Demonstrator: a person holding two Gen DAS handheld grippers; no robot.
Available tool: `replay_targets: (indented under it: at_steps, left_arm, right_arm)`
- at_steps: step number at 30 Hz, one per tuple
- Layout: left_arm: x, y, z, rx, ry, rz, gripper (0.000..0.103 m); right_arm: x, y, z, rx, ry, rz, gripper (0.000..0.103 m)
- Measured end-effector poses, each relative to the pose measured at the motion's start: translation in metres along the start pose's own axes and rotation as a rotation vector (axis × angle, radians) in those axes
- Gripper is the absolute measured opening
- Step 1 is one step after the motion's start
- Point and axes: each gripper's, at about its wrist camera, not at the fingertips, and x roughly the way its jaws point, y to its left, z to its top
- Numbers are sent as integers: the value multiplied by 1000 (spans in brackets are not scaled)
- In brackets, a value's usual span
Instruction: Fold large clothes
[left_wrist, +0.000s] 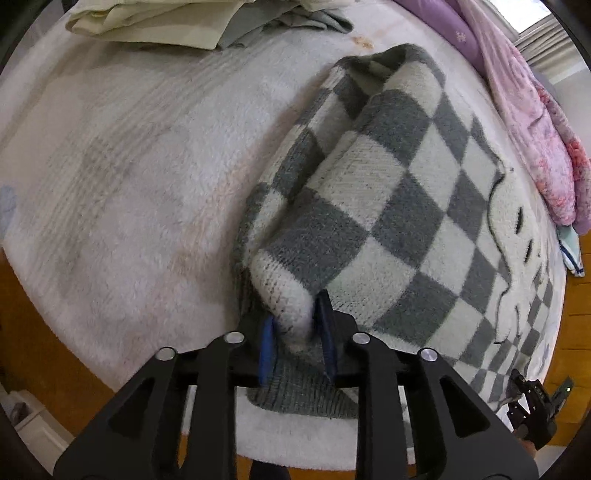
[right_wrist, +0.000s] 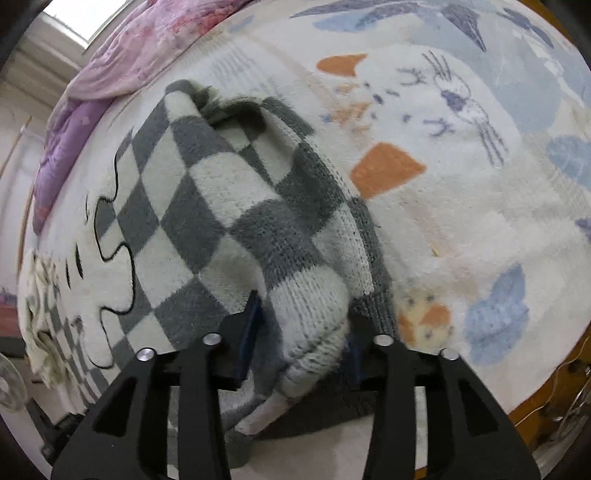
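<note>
A grey-and-white checkered fleece sweater with a cartoon face outline lies on a bed. My left gripper is shut on a bunched corner of it near the ribbed grey hem, blue pads on both sides of the fold. My right gripper is shut on another bunched part of the same sweater, with a thick wad of cloth between its jaws. The right gripper also shows small in the left wrist view, at the bed's near right edge.
The bed has a white fluffy blanket with animal prints. Folded pale clothes lie at its far side. A purple-pink quilt is heaped along one edge. Wooden floor lies beyond the bed's edge.
</note>
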Motion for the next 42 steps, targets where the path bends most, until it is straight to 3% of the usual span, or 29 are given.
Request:
replay_targets:
  at_steps: [1,2,4,6,9,13,15,18,21,24,32,38,42]
  left_arm:
    - [-4,0,-2,-4,-4,-13,37]
    - [-9,-1,-5,-7,-13,-23,52]
    - [-29,4,-10,-14,-79,-7,60]
    - [-45,10,-14,-45,-131,-36,67]
    - [-47,19,-12,-75,-163,-33,77]
    - [-15,18,-6,-91,-81,-13,77]
    - [-4,19,-8,-90,-73,8,77]
    - [8,20,-7,-87,-51,9,80]
    - [14,24,-6,-99,-49,-6,86]
    - [12,28,-8,-111,-43,-27,86]
    - [4,53,-34,-239,-31,-99,86]
    - [-4,62,-41,-253,-44,-118,86]
    - [-2,82,-49,-339,-33,-181,87]
  right_arm:
    - [-4,-1,0,11,-6,-3,48]
    - [-15,-4,1,28,-21,-38,57]
    - [-28,-9,6,53,-22,-109,63]
    - [-45,-6,14,51,-67,-115,62]
    - [-50,43,28,-122,-99,-59,44]
    - [-27,140,39,-329,-108,61,8]
    - [-6,186,44,-384,-87,142,3]
    - [30,248,49,-491,-78,183,2]
    - [68,285,43,-551,-49,199,2]
    - [97,282,27,-579,-17,168,2]
    - [76,221,-51,-509,50,167,1]
    - [58,196,-85,-459,79,154,1]
    - [69,184,-102,-458,133,143,0]
